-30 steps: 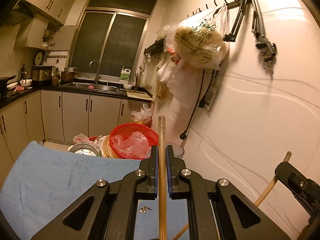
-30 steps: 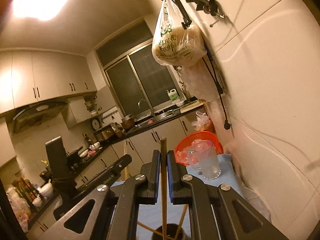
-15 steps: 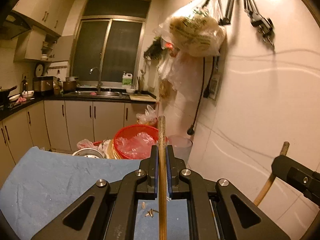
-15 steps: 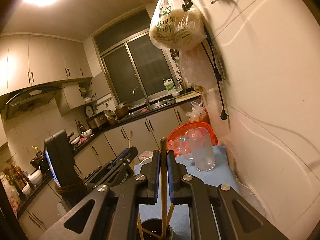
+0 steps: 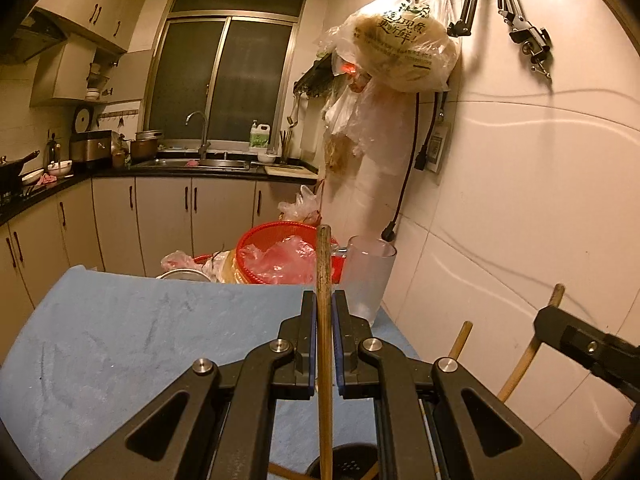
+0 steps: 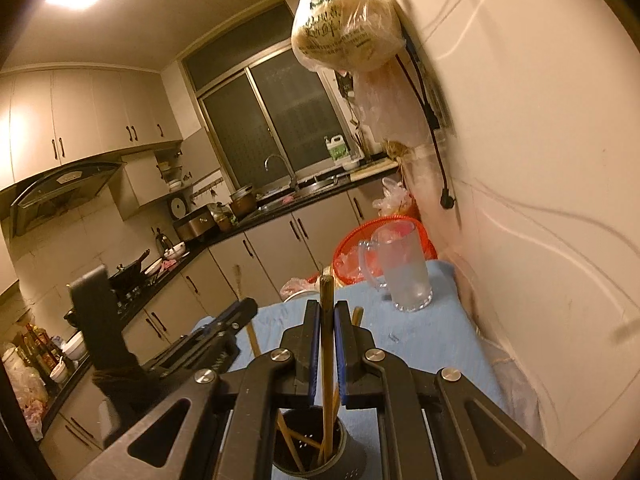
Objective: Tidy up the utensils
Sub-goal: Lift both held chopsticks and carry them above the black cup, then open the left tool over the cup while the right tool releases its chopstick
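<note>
A: Obs — your left gripper (image 5: 324,344) is clamping a long brown wooden chopstick (image 5: 325,312) upright; your right gripper (image 6: 327,344) is pinching a second wooden chopstick (image 6: 327,340).

B: Why vertical?

A: Likely so the tips are dropping straight into the perforated black cylindrical utensil holder (image 6: 344,458) on the blue table cloth (image 6: 432,344), where other sticks are leaning.

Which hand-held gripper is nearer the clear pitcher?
Left, probably. The left hand-held gripper has the clear pitcher just beyond its right finger; the right hand-held gripper sits farther back, above the utensil holder.
</note>
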